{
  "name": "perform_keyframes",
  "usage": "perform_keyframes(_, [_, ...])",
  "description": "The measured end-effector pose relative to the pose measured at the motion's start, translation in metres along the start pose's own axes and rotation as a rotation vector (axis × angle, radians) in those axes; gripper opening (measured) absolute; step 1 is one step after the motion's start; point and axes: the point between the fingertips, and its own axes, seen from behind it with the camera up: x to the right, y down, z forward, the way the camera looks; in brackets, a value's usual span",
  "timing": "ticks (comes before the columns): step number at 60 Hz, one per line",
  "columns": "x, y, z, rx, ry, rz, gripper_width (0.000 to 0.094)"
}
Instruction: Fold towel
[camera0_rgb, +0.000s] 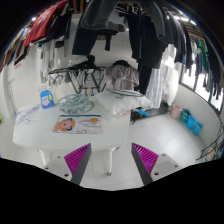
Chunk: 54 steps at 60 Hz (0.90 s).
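Gripper (113, 160) hovers over white table (120, 135), fingers spread and empty.
A printed sheet (78, 125) lies just ahead; a blue carton (46, 96) stands beyond.

One wide-angle view rides on the gripper (112, 160), looking forward along its two fingers and slightly down over a white table (120, 135). It sits at the table's near edge (high enough to clear the tabletop), facing a far office chair (100, 40) and hanging clothes (150, 35).
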Motion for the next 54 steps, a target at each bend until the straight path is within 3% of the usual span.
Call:
perform_keyframes(14, [-0.059,0.001,0.000,-0.005,-0.103,-0.035,0.0846])
perform_keyframes(16, [-0.100,0.001,0.007,-0.006,-0.103,-0.035,0.0847])
perform_keyframes(37, [-0.258,0.001,0.016,0.026,-0.251,-0.080,0.0850])
perform_keyframes(54, [-0.340,-0.005,0.073,0.067,-0.251,-0.058,0.0855])
